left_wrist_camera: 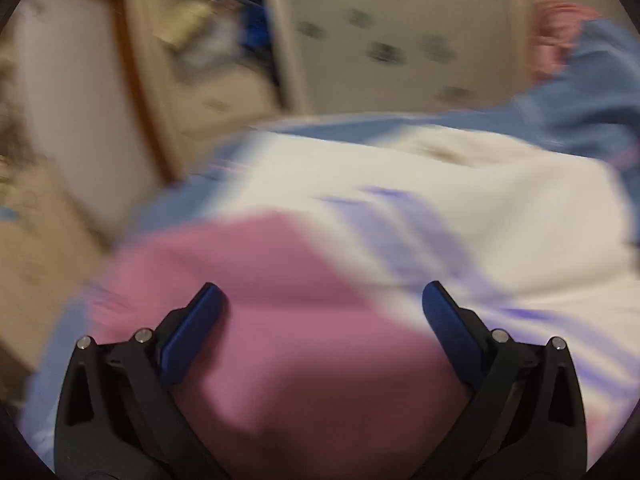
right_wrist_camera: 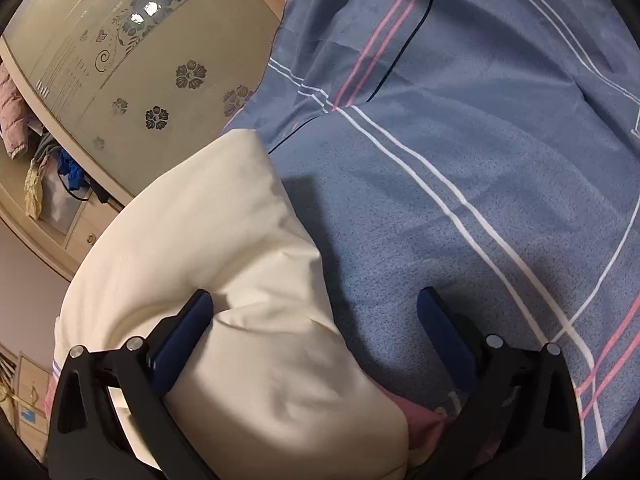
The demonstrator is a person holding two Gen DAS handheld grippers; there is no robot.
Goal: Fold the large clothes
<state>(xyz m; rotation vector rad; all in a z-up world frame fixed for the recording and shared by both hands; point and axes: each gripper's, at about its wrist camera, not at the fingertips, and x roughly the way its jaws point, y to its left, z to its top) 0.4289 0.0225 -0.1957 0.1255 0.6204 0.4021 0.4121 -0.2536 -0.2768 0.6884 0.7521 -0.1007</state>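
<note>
Pink fabric fills the space just under your left gripper [left_wrist_camera: 324,300], whose 2 blue pads stand wide apart with nothing between them; the left wrist view is smeared by motion, so finer detail there is lost. That pink panel belongs to the garment [left_wrist_camera: 420,184], a cream piece with purple stripes lying on the blue plaid bedspread [right_wrist_camera: 460,152]. Your right gripper [right_wrist_camera: 314,306] is equally spread and holds nothing: its left pad rests against the garment's cream bulk, its right pad over bare bedspread, so the jaws straddle the garment's edge, probably to take that edge for a fold. Seen from the right wrist, the garment runs lengthwise away from the gripper toward the floral wardrobe door [right_wrist_camera: 132,92].
</note>
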